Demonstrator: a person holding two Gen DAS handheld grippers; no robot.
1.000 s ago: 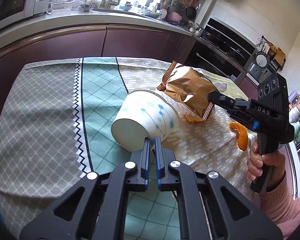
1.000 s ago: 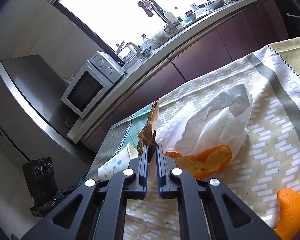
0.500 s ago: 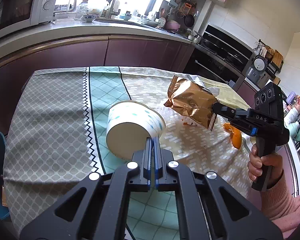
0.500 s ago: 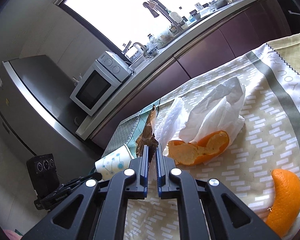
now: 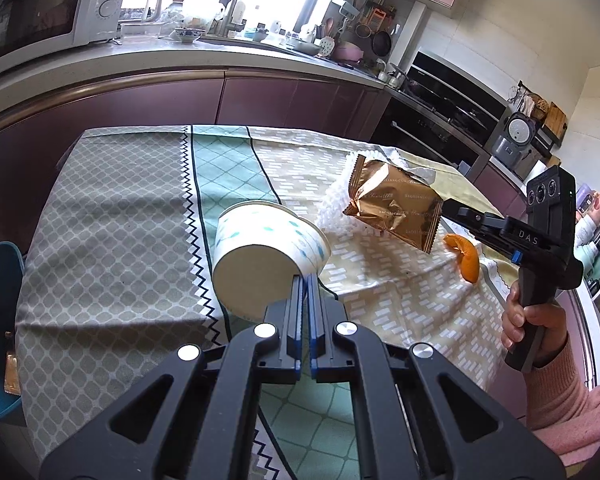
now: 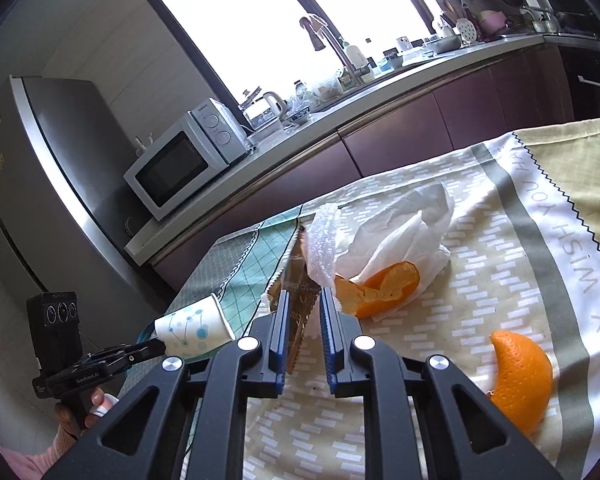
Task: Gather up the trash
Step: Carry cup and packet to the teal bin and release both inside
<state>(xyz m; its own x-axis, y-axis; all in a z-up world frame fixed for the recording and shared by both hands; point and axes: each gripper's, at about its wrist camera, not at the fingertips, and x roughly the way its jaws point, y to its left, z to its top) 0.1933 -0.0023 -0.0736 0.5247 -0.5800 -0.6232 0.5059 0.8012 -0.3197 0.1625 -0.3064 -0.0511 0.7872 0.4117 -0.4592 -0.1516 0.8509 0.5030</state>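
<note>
In a kitchen, the left gripper [image 5: 304, 280] pinches the rim of a white paper cup with blue dots [image 5: 266, 246], its mouth turned away. The right gripper [image 6: 304, 304] — jaws opening — has the crinkled bronze foil snack wrapper [image 5: 396, 206] edge-on between them, above the cloth-covered table [image 5: 112, 216] — just beside the cup.

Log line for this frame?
left gripper: shut on paper cup | right gripper: jaws opening, gold wrapper between them | orange peel, tissue on tablecloth

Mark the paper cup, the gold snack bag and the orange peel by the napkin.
paper cup [image 5: 256, 236], left wrist view, side wall
gold snack bag [image 5: 396, 208], left wrist view, front face
orange peel [image 6: 380, 288], right wrist view, inner side
</note>
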